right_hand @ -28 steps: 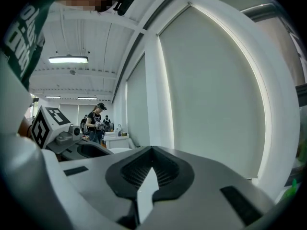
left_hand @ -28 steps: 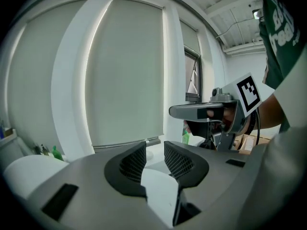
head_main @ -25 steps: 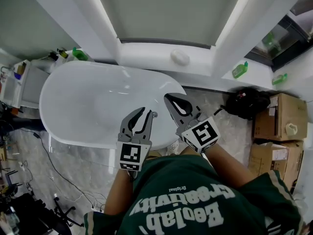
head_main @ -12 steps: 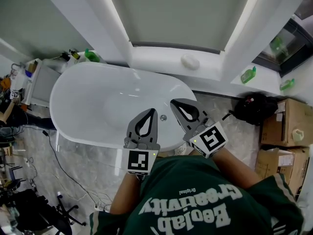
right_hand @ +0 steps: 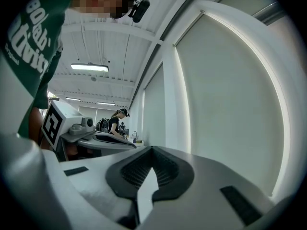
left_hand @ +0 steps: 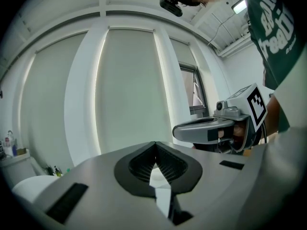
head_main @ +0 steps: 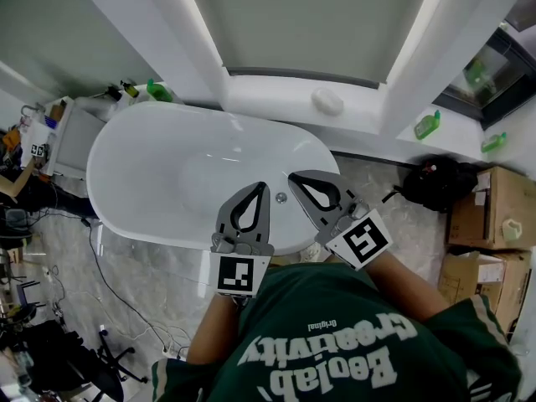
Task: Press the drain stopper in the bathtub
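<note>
Since a second ago the left gripper (head_main: 262,188) has shut. Its fingers (left_hand: 136,169) were spread wide, and now they are clenched tip to tip. The right gripper (head_main: 291,177) is clenched the same way, with its fingers (right_hand: 168,169) pressed together.

The big white bathtub (head_main: 94,162) lies on the floor under the window. The small round drain stopper (head_main: 281,198) sits inside it, low on the near right side. From above, the stopper shows in the gap between the two gripper tips. Neither tip touches it.

Two cardboard boxes (head_main: 486,199) stand on the floor at the right. A black bag (head_main: 431,182) lies just left of them. A green bottle (head_main: 427,126) stands on the white ledge (head_main: 276,99) behind the tub.

Both grippers are held side by side over the near rim of the tub and point away from the person. The left one points straight ahead. The right one leans in to the left, so the two tips are close together.
</note>
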`<state>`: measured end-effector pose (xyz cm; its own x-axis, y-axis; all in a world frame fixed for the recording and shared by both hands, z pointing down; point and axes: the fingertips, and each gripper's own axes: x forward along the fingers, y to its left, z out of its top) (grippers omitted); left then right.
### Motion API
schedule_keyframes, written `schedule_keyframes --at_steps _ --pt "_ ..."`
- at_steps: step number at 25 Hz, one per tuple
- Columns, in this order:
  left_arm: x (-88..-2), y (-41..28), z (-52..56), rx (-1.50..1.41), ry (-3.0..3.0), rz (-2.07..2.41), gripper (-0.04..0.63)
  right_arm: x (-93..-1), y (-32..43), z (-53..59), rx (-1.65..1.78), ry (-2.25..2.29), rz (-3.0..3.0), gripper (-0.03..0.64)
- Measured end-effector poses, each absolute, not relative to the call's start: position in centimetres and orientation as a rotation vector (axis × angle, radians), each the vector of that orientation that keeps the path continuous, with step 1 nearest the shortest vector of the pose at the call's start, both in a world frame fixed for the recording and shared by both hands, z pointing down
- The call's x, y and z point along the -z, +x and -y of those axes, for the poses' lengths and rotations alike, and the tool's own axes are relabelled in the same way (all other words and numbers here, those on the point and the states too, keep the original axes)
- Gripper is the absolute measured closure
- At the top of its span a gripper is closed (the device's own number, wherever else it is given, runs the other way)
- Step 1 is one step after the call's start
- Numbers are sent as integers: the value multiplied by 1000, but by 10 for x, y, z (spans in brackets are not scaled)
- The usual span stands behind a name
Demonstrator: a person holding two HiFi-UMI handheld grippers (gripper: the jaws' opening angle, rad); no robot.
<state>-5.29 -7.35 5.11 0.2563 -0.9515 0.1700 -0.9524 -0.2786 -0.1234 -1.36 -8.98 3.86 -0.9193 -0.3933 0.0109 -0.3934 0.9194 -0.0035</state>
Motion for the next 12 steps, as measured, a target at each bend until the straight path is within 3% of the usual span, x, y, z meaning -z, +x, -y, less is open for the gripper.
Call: schedule_keyframes --at_steps 12 --pt "-52 -43 74 -344 2508 1861 586 -45 -9 86 -16 608 3063 603"
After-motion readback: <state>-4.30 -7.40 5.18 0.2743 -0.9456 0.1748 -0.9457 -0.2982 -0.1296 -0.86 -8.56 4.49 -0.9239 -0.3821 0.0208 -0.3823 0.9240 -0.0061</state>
